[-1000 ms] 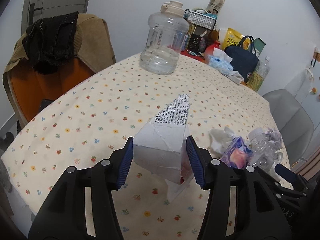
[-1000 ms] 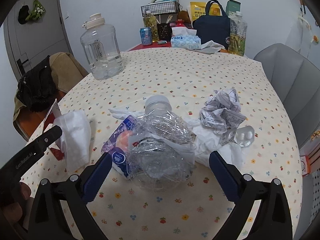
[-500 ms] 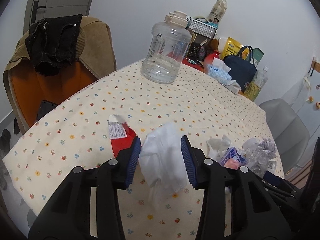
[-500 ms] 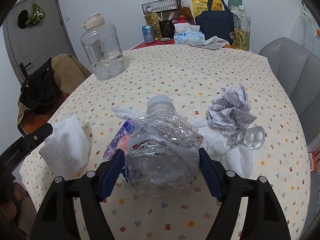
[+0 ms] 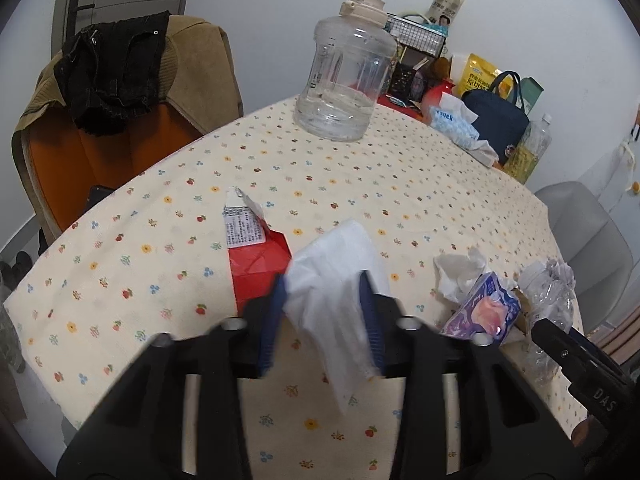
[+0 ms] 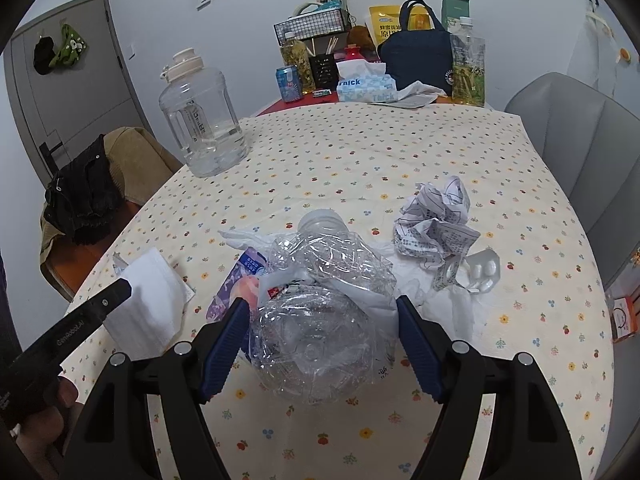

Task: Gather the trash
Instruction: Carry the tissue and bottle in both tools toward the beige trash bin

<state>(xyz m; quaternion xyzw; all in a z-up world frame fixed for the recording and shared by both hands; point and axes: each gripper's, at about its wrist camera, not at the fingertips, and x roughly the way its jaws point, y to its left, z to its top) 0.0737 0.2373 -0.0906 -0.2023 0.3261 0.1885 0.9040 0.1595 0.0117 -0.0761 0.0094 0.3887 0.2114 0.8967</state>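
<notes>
Round table (image 6: 360, 168), draped in a cream cloth dotted with small flowers and fruit. Big clear water jug (image 6: 202, 120) with a cream cap standing upright at the far left of that table. Nearer, close to the front edge of the table: crushed clear plastic bottle (image 6: 320, 312), crinkled and flattened, white cap (image 6: 322, 218) pointing away toward the far side. Right gripper (image 6: 320, 344) clamped around that bottle, blue pads pressed to both flanks, jaws fairly wide because the bottle is wide. White tissue (image 5: 332, 292), soft and creased, to the left of the bottle, pinched in the left gripper (image 5: 324, 320), jaws just drawn in to a narrow gap with the tissue between them and hanging below. Torn red carton (image 5: 256, 260) with a white printed label lying flat on the table just left of the tissue. Crumpled printed paper (image 6: 436, 224) to the right of the bottle. Purple wrapper (image 6: 236, 284) tucked against the bottle's left side. Small blister pack (image 6: 482, 268) with white pills beside the crumpled paper.
</notes>
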